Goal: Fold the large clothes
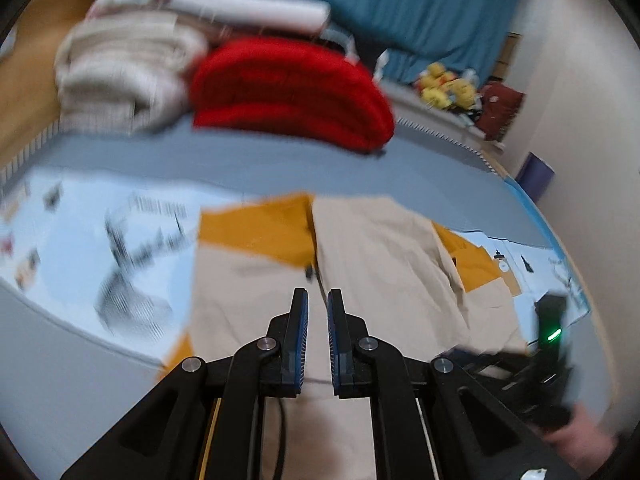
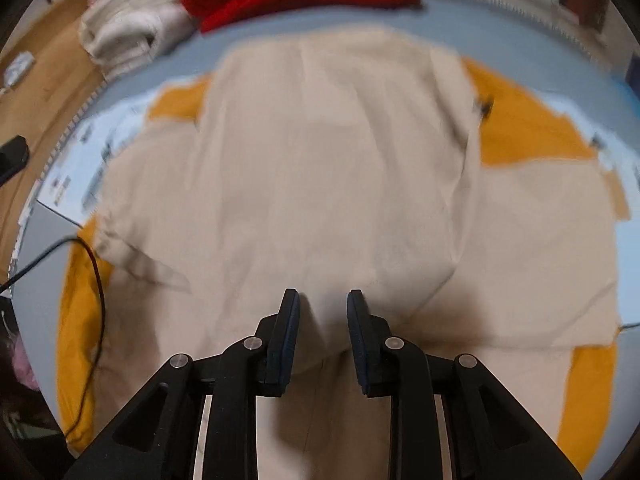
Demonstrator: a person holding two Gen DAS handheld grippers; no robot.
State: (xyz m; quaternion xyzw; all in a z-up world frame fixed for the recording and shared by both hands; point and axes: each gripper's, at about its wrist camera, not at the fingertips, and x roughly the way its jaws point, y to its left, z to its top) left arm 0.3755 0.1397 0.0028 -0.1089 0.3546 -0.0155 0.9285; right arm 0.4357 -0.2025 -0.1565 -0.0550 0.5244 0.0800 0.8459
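Lying flat on the bed (image 2: 520, 28), the beige garment (image 2: 320, 168) is spread over a yellow cloth (image 2: 520, 128), ready for another fold. Left gripper (image 1: 318, 304): jaws almost together, nothing between. Right gripper (image 2: 323, 304): jaws apart, empty, above the near hem.

Beige garment (image 2: 320, 184): thin matt woven cloth, lightly creased, with mustard-yellow cloth panels (image 2: 524, 128). Red folded item (image 1: 288, 92): thick, fuzzy knit. Left gripper (image 1: 318, 312): matt black plastic links, bright metal pivot pins, ribbed blue pads (image 1: 302, 340).
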